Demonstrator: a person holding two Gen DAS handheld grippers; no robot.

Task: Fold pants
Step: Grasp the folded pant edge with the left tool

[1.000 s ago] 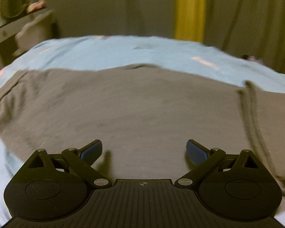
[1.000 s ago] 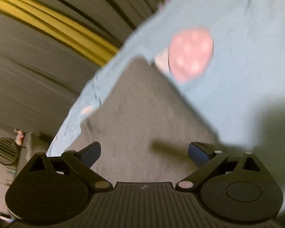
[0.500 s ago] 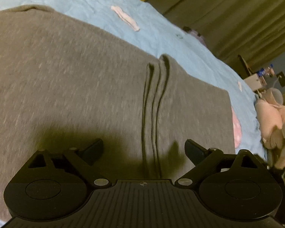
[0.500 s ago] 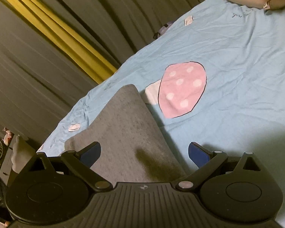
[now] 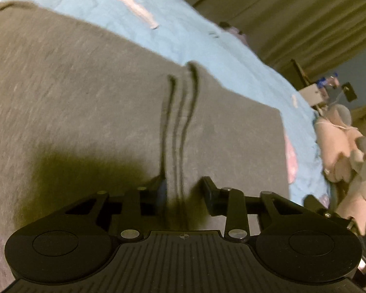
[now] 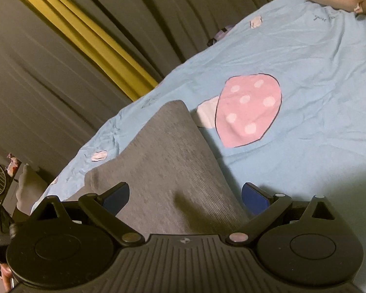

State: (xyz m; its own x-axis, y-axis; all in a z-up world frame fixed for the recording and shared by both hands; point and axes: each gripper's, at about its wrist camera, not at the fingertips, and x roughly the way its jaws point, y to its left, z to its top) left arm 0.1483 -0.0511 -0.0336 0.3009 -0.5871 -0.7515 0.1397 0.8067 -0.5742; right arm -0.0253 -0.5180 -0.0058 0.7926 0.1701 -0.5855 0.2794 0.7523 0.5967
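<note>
The grey pants [image 5: 90, 92] lie spread flat on the light blue bed sheet [image 5: 183, 31], filling most of the left wrist view. The left gripper [image 5: 183, 193] is down on the cloth, where dark folds [image 5: 180, 112] run away from it across the fabric. Its fingers [image 5: 208, 190] have just been closing and now stand narrow, with a ridge of the grey fabric gathered between them; whether the pads already press it is hard to tell. Off to the right of that view, a pale plush toy [image 5: 341, 151] sits beside the bed.

In the right wrist view, a narrower end of the pants [image 6: 168, 161] runs away from the right gripper [image 6: 185, 195]. Its fingers [image 6: 253, 199] stand wide apart over the cloth, gripping nothing. To the right, a pink spotted mushroom print [image 6: 246, 109] marks the sheet [image 6: 317, 61], just beside the fabric edge. Grey curtains with a yellow stripe [image 6: 85, 29] hang behind.
</note>
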